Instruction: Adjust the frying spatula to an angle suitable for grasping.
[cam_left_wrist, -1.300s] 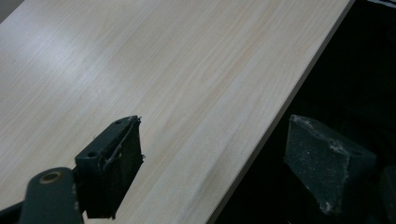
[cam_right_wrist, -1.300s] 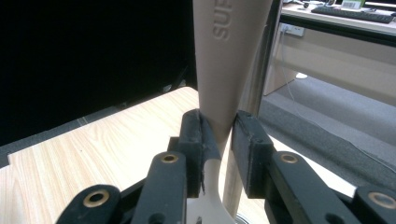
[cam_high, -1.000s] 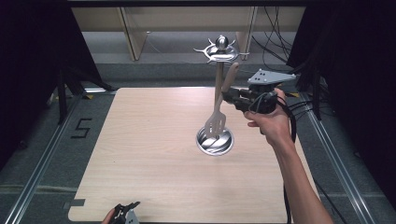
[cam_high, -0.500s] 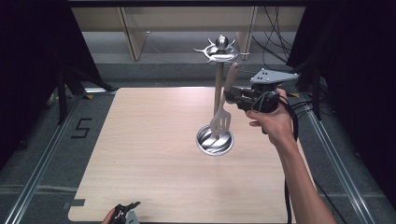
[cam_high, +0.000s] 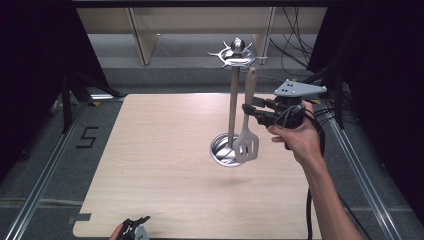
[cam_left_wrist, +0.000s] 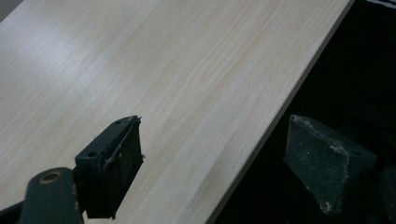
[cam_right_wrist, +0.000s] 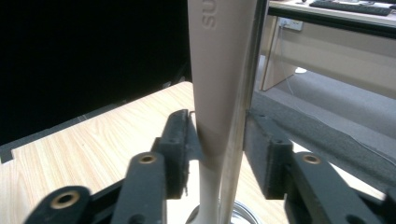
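Overhead, the right gripper (cam_high: 248, 111) has just been opening around the spatula (cam_high: 247, 120), hanging from the rack (cam_high: 233, 100) at the bench (cam_high: 150, 160) centre's three o'clock. Left gripper (cam_left_wrist: 210, 158): released. Right gripper view: pads flank the spatula handle, slack.

My right gripper (cam_high: 250, 111) held level at arm's length, forearm reaching in from the lower right, jaws just opening, my left gripper (cam_high: 136, 227) low at the near edge, jaws wide apart
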